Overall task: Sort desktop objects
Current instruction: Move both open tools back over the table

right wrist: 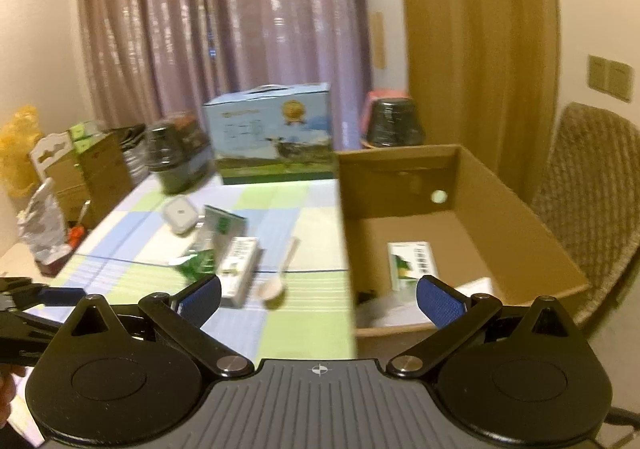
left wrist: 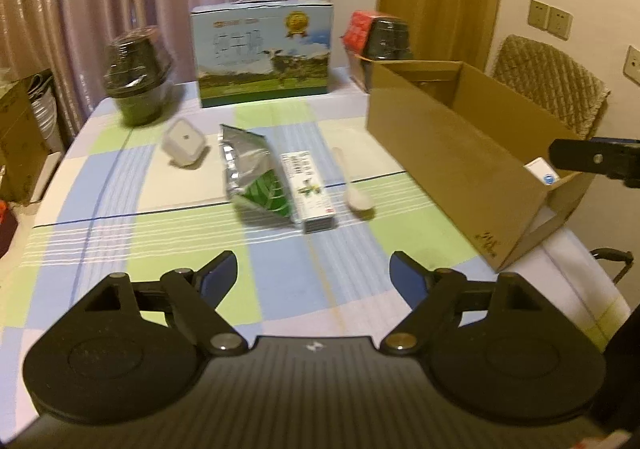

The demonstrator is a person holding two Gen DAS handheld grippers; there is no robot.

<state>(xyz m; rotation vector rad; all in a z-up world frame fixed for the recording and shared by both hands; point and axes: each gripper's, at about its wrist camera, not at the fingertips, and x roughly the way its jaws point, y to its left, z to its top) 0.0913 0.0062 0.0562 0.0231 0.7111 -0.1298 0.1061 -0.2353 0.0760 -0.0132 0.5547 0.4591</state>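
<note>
On the checked tablecloth (left wrist: pixel 120 209) lie a silver-green foil bag (left wrist: pixel 254 177), a white carton box (left wrist: pixel 310 191), a white spoon (left wrist: pixel 354 189) and a small white lidded container (left wrist: pixel 184 143). An open cardboard box (left wrist: pixel 448 153) stands at the right; in the right wrist view the cardboard box (right wrist: pixel 452 185) holds a green-white packet (right wrist: pixel 412 263) and other white items. My left gripper (left wrist: pixel 314 275) is open and empty, short of the objects. My right gripper (right wrist: pixel 318 299) is open and empty, over the box's near left corner. The bag (right wrist: pixel 204 249), carton (right wrist: pixel 238 269) and spoon (right wrist: pixel 276 285) lie left of it.
A blue milk gift box (left wrist: pixel 262 53) and a wrapped dark pot (left wrist: pixel 138 77) stand at the table's back. Another dark pot (left wrist: pixel 390 37) and a red pack sit behind the cardboard box. A wicker chair (left wrist: pixel 552 85) is at the right. Cartons are stacked left of the table.
</note>
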